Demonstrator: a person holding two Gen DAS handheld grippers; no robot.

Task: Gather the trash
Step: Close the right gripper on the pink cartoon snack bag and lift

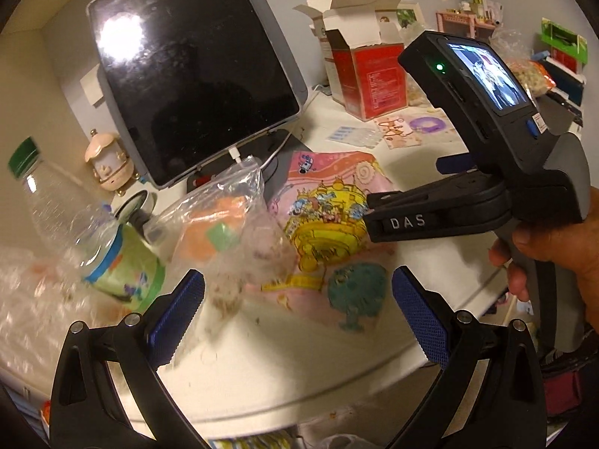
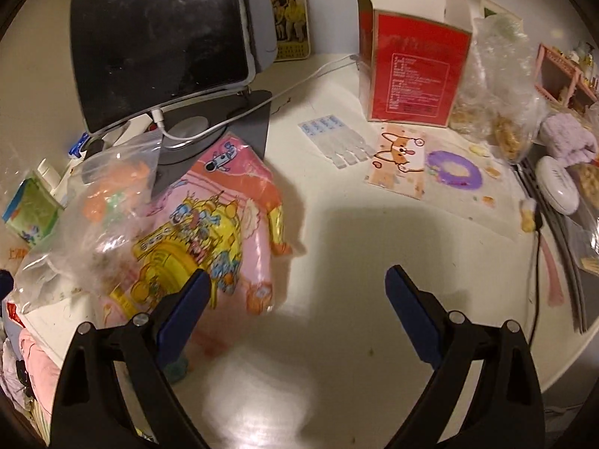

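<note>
Two grippers work over a cluttered white table point(image 2: 337, 336), and candidate trash sits toward its left side. From left to right: an empty plastic bottle point(image 1: 56, 202) leans at the far left, a crumpled clear bag point(image 1: 224, 232) lies against the left gripper point(image 1: 299, 299) — its jaws spread wide, holding nothing — and a pink cartoon wrapper point(image 2: 209, 224) lies beside the bag. Farther right, the right gripper point(image 2: 299, 292) hovers equally wide and empty above bare tabletop, probably lined up for the wrapper.
</note>
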